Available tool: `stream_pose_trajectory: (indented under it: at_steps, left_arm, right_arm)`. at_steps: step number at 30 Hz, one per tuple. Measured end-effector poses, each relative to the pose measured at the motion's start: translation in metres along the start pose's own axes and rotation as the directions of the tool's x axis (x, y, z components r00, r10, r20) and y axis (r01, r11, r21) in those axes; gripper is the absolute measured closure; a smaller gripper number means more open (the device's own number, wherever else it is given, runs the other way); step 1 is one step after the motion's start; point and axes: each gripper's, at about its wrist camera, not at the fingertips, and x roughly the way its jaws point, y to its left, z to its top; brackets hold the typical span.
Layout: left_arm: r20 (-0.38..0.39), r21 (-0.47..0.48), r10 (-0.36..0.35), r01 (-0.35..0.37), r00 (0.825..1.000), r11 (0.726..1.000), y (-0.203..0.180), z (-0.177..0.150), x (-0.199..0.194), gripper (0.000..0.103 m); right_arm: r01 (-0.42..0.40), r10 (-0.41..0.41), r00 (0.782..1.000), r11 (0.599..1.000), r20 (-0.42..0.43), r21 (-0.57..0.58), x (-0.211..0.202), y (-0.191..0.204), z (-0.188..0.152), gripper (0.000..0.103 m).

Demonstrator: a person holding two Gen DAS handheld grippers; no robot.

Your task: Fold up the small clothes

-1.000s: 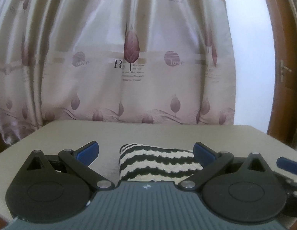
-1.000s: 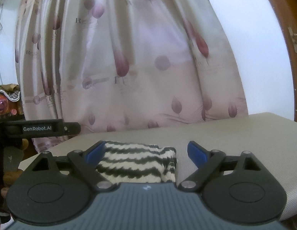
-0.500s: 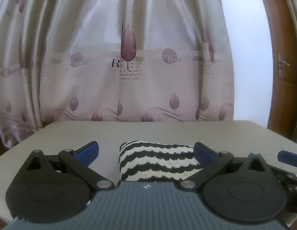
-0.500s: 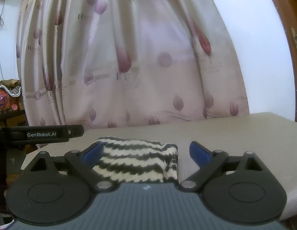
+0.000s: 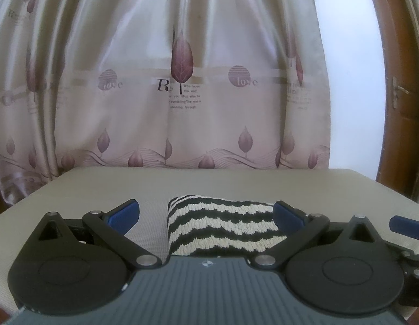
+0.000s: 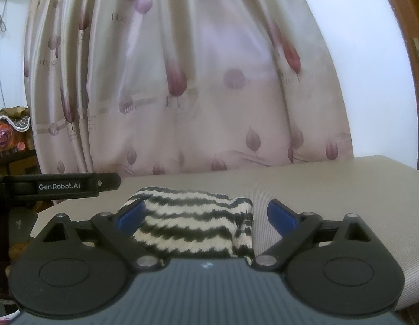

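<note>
Black-and-cream zigzag-striped knitted garment (image 5: 223, 224), folded into a compact block, lies on the beige woven-textured table (image 5: 236, 184), which I take as my landmark. My left gripper (image 5: 206, 214) hovers at the table's near edge, its blue-padded fingers (image 5: 124, 212) spread wide and holding nothing; the garment sits just ahead, between them. My right gripper (image 6: 205, 215) is likewise spread apart and empty, with the garment (image 6: 193, 224) between its fingers, nearer the left pad (image 6: 130, 214). Beyond the table's far edge hangs a pale satin curtain printed with mauve leaves (image 5: 179, 86).
</note>
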Motion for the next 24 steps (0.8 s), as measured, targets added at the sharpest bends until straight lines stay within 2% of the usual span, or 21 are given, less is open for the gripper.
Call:
stream_pose_trajectory:
  at_steps: [15,24]
  left_arm:
    - [-0.04,-0.049,0.021,-0.023,0.999,0.999,0.006,-0.009,0.014,0.0]
    - [-0.034,-0.029,0.029,-0.03,0.999,0.999,0.003,-0.011,0.014,0.0]
  right_arm:
    - [-0.005,0.005,1.0,1.0,-0.011,-0.006,0.002,0.0,-0.002,0.006]
    - [0.01,-0.011,1.0,1.0,-0.017,-0.01,0.005,-0.001,-0.002,0.006]
